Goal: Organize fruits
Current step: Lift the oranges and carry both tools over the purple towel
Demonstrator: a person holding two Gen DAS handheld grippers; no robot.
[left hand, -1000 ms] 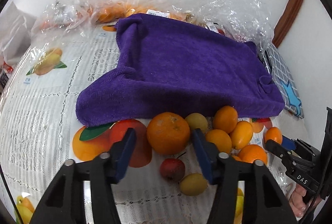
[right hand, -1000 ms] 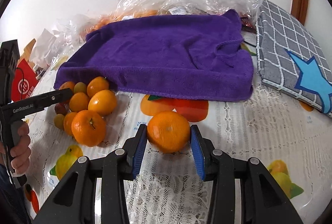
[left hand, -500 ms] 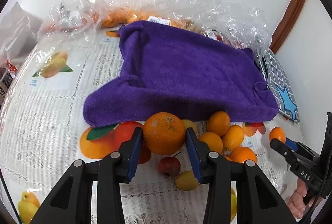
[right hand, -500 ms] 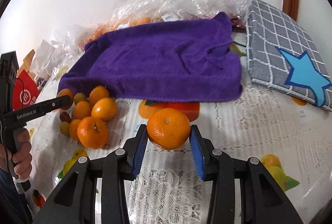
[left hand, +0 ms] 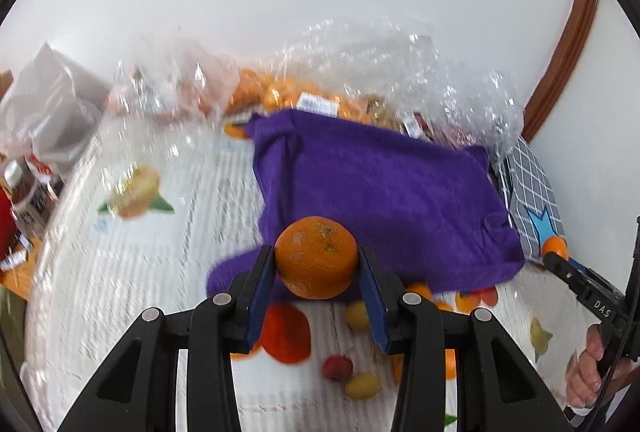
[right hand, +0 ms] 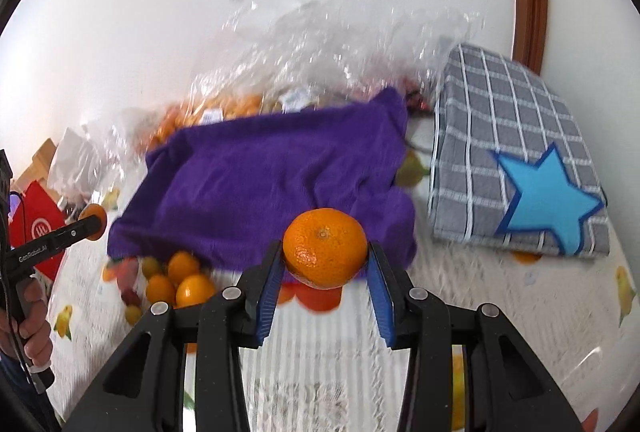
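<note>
My left gripper [left hand: 317,278] is shut on a large speckled orange [left hand: 316,256] and holds it in the air above the near edge of the purple towel [left hand: 380,192]. My right gripper [right hand: 325,274] is shut on a smooth orange [right hand: 325,247], also lifted, in front of the towel [right hand: 272,184]. Several small oranges and yellow fruits [right hand: 176,280] lie on the table by the towel's near left corner; in the left wrist view they lie below my fingers [left hand: 362,316], with a small red fruit [left hand: 337,368] among them.
Clear plastic bags with more oranges [left hand: 280,92] lie behind the towel against the wall. A grey checked cushion with a blue star [right hand: 520,168] lies to the right. A red packet [right hand: 36,228] and bottles [left hand: 24,192] stand at the left edge. The tablecloth [right hand: 480,296] has printed fruit.
Both grippers have risen from the table with their oranges and moved forward toward the towel. The left gripper closed on its orange one second ago; the right was shut on its orange throughout.
</note>
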